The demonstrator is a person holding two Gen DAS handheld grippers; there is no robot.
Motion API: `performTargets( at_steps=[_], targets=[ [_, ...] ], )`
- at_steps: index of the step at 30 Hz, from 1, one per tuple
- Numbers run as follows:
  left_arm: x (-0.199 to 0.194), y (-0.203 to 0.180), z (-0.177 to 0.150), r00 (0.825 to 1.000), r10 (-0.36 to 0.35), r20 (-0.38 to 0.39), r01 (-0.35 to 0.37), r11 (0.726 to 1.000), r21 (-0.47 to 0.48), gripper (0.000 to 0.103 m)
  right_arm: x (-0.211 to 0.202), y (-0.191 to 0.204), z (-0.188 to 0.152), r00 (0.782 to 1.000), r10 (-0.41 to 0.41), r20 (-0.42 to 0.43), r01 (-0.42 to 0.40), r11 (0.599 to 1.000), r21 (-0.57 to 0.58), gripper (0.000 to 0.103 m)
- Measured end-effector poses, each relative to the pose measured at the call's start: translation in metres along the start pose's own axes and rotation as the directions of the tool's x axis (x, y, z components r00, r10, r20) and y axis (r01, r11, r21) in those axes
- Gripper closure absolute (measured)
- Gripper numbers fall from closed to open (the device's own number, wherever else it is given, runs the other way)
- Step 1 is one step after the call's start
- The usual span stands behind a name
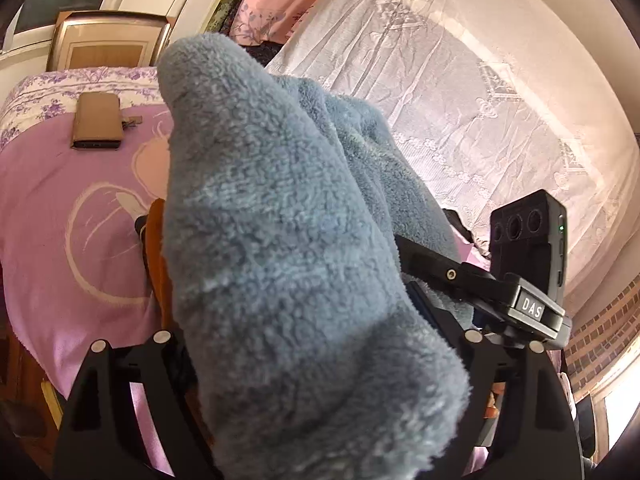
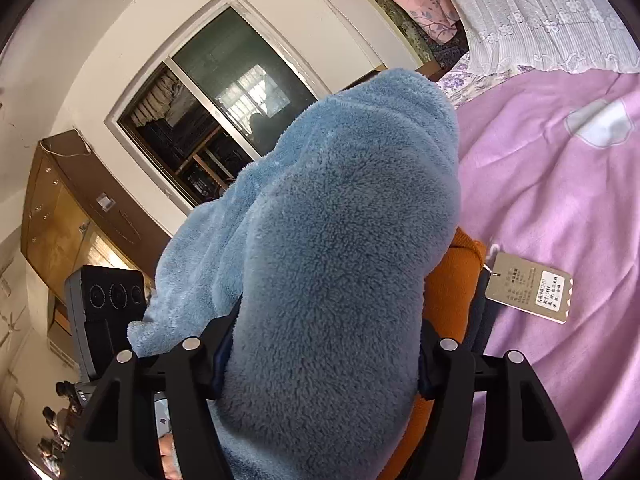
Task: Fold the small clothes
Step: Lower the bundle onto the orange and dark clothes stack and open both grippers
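**Both claws clamped on blue fleece, held up off the bed**

Left claw: jaws narrow, pinching a thick bunch of the fleece. Cloth swallows the fingertips, so the exact pinch point is hidden. Right claw: same story, jaws closed in on a fat fold of the same fleece.

Where it is: the fleece is up in the air between the two claws, draped back over both sets of fingers and blocking most of each view. It hangs above the pink sheet rather than lying on it. The right claw's body shows in the left view, just right of the cloth, so the grippers are close together.

Under the fleece: an orange garment on the sheet, with a paper tag just to its right. A brown wallet sits far left on the bed. White lace cover far right.

Step, my read: lift-and-spread, before any fold. Cloth is still bunched, no flat panel or crease visible.

Next move calls for:
- pull claws apart to tension the edge
- lower onto clear pink sheet, not on the orange piece or tag
- can't tell which edge or corner each claw has; check before folding
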State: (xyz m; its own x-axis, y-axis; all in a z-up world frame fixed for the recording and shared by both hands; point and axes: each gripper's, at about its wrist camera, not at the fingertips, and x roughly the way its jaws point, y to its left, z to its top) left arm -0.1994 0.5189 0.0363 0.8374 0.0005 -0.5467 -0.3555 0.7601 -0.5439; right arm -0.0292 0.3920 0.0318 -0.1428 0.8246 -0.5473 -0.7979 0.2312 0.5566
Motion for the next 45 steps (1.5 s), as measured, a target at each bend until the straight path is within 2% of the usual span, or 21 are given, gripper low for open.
performTargets(
  at_steps=[2,3,4,7,11,13,16,18,21,23,26,29,31,33,37,39,42,45],
  targets=[
    [0.02,0.017,-0.002,0.999,0.0,-0.053,-0.004,0.997,-0.075,0.005,0.012,-0.014,-0.005,0.999,-0.028,-0.02,0.029,0.999,0.022,0.027],
    [0.028,0.026,-0.005,0.997,-0.04,-0.062,0.033,0.994,-0.1,0.004,0.016,-0.021,-0.009,0.999,-0.036,-0.017,0.037,0.999,0.027,0.016],
    [0.029,0.029,-0.006,0.997,-0.058,-0.051,0.053,0.994,-0.091,0.004,0.018,-0.027,-0.01,1.0,-0.023,-0.019,0.024,0.999,0.041,0.011],
    [0.021,0.021,-0.009,0.999,-0.023,-0.036,0.02,0.997,-0.069,0.004,0.016,-0.027,-0.01,1.0,-0.007,-0.03,0.008,0.999,0.051,0.008],
    [-0.002,0.008,-0.006,1.0,-0.029,-0.002,0.028,0.997,-0.074,0.004,-0.006,-0.009,0.0,0.999,-0.031,0.021,0.031,0.999,-0.016,0.007],
    [-0.02,-0.001,-0.005,0.999,0.013,0.041,-0.011,0.999,-0.044,0.004,-0.019,-0.004,0.005,0.998,-0.034,0.045,0.035,0.999,-0.022,0.007],
    [-0.043,-0.016,-0.008,0.993,0.078,0.094,-0.078,0.997,-0.002,0.005,-0.035,0.003,0.003,0.994,-0.089,0.069,0.091,0.995,-0.039,0.006],
    [-0.06,-0.019,-0.01,0.985,0.117,0.13,-0.119,0.993,0.009,0.005,-0.044,0.014,-0.005,0.982,-0.152,0.111,0.164,0.981,-0.1,0.006],
    [-0.076,-0.019,-0.006,0.963,0.199,0.184,-0.203,0.979,0.001,0.005,-0.048,0.026,-0.016,0.949,-0.265,0.171,0.296,0.935,-0.195,0.004],
    [-0.068,-0.018,-0.005,0.94,0.302,0.158,-0.305,0.952,-0.004,0.004,-0.034,0.026,-0.019,0.936,-0.326,0.131,0.348,0.906,-0.24,0.004],
    [-0.049,-0.007,-0.004,0.915,0.389,0.105,-0.392,0.92,0.017,0.004,-0.024,0.016,-0.021,0.948,-0.305,0.085,0.317,0.923,-0.218,0.003],
    [-0.041,-0.002,-0.002,0.907,0.404,0.116,-0.408,0.913,0.006,0.004,-0.023,0.01,-0.019,0.954,-0.291,0.068,0.299,0.935,-0.189,0.003],
    [-0.043,-0.007,-0.005,0.892,0.433,0.13,-0.438,0.899,0.018,0.004,-0.024,0.013,-0.018,0.953,-0.297,0.068,0.304,0.934,-0.19,0.003],
    [-0.04,-0.016,-0.007,0.863,0.48,0.16,-0.492,0.87,0.042,0.004,-0.03,0.017,-0.018,0.948,-0.308,0.083,0.318,0.928,-0.192,0.004],
    [-0.045,-0.04,-0.015,0.774,0.582,0.249,-0.614,0.785,0.075,0.004,-0.046,0.033,-0.025,0.938,-0.326,0.119,0.345,0.915,-0.209,0.004],
    [-0.053,-0.054,-0.022,0.743,0.606,0.285,-0.649,0.755,0.086,0.005,-0.059,0.04,-0.034,0.925,-0.343,0.163,0.374,0.897,-0.234,0.003],
    [-0.065,-0.069,-0.032,0.737,0.603,0.304,-0.655,0.748,0.104,0.005,-0.078,0.047,-0.053,0.906,-0.364,0.214,0.412,0.874,-0.257,0.003],
    [-0.075,-0.081,-0.045,0.724,0.611,0.319,-0.669,0.735,0.111,0.005,-0.091,0.05,-0.07,0.899,-0.373,0.232,0.426,0.866,-0.26,0.003]
  ],
)
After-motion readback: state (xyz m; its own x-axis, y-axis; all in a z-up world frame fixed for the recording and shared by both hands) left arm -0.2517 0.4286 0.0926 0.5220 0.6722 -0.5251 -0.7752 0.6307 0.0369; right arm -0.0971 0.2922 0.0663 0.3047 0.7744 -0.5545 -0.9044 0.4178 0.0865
